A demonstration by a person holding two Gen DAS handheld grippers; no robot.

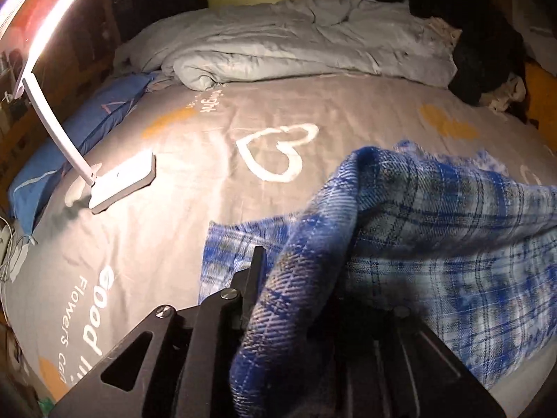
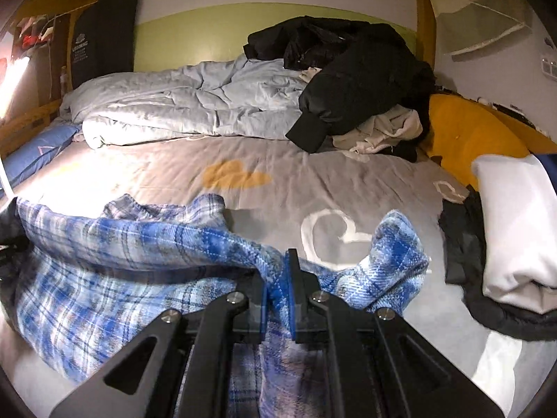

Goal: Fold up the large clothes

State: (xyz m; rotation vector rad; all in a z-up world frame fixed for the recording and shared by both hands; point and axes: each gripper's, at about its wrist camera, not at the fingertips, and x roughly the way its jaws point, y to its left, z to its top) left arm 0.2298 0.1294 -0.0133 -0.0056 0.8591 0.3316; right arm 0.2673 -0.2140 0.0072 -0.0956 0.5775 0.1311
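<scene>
The right gripper (image 2: 281, 278) is pinching a blue hem of the plaid shirt (image 2: 115, 261), its jaws pressed close on the fold, with a loose corner flopping out to the right of them. The left gripper (image 1: 278, 278) is showing one black finger (image 1: 257, 271) beside a thick roll of the same cloth draped over it; its other finger is hidden, so I cannot tell whether it is gripping or merely carrying the fabric. The shirt is hanging between the two and spilling onto the near part of the grey bedspread (image 1: 195, 132), which is lying flat up to the bunched pale duvet (image 1: 278, 52) at the far side. To lay this fold well, both hands are probably best kept level and taut, lowering the edge onto the open bedspread, steering clear of the white lamp (image 1: 122, 181) at the left and the folded white garment (image 2: 515, 230) at the right.
</scene>
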